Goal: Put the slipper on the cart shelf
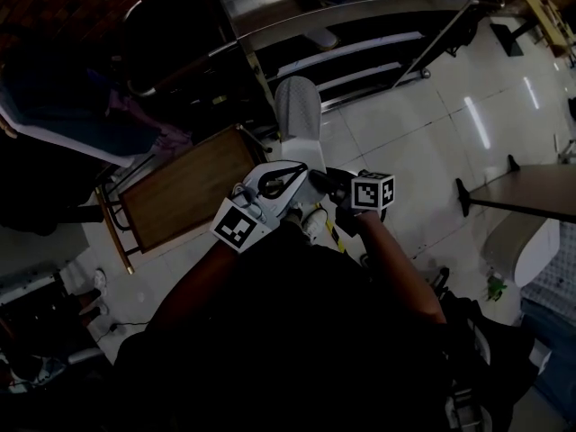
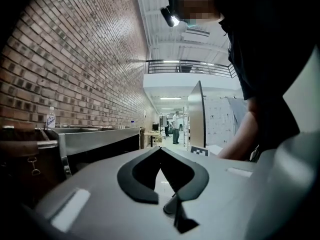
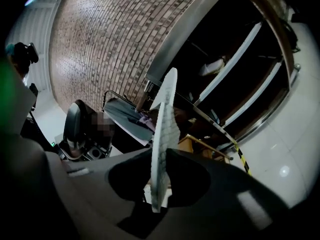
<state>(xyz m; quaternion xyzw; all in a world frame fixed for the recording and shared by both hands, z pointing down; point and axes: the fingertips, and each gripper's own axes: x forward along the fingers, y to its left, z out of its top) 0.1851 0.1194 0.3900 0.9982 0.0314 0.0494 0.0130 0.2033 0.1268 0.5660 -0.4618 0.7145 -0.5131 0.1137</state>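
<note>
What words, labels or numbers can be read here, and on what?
None can be read.
Bottle label: too blurred.
Marked white panel far off: too small.
Marker cube: square pattern, no letters.
Slipper: no print visible.

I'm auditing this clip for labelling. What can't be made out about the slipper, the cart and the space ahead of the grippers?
- Slipper: the right gripper view shows it edge-on, with the right gripper shut on it; its far face is turned away.
- Slipper's held end: in the head view, hidden behind the grippers.
- Cart shelves: the head view is too dark to show what lies on them.
- Beyond the shut left gripper: the person's arm blocks that view's right side.
</note>
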